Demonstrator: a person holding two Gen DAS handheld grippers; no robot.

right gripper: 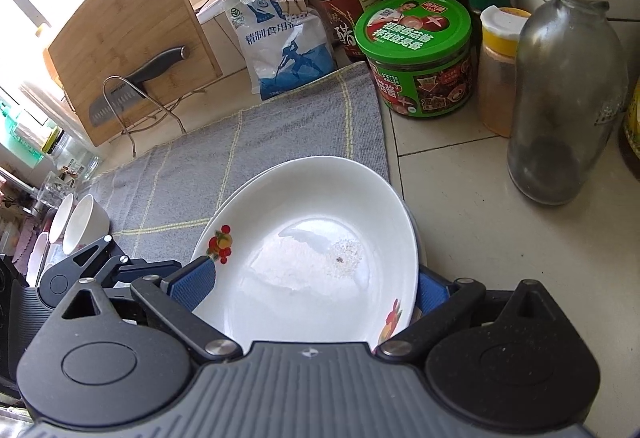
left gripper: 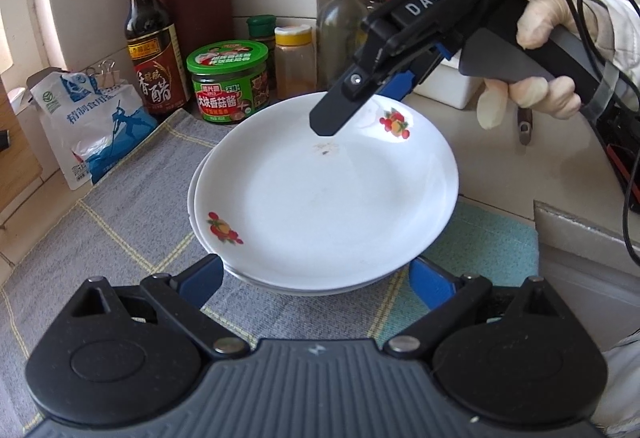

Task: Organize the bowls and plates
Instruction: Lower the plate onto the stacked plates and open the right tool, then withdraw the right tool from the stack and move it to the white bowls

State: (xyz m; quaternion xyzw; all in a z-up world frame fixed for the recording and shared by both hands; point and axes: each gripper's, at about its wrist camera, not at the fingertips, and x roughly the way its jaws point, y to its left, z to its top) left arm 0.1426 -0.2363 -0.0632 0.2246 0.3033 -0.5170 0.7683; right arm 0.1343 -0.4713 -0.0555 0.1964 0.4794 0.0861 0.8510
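Currently the white ceramic plate with fruit decals (left gripper: 328, 198) sits mid-frame in the left wrist view, stacked on a second white plate (left gripper: 196, 198) whose rim shows at the left, both on the grey checked cloth (left gripper: 120, 222).

Left gripper (left gripper: 316, 274): blue pads wide apart at the near rim of the stack, nothing clamped.

Right gripper (right gripper: 316, 290): jaws spread either side of the top plate's rim, left blue pad (right gripper: 192, 288) at the rim, contact unclear. From the left wrist view it comes in from the upper right, held by a gloved hand (left gripper: 540, 58).

Two white bowls (right gripper: 80, 222) sit at the left edge of the right wrist view.

Green-lidded sauce jar (left gripper: 228, 86), dark vinegar bottle (left gripper: 150, 38) and blue-white salt bag (left gripper: 96, 118) stand behind the cloth.
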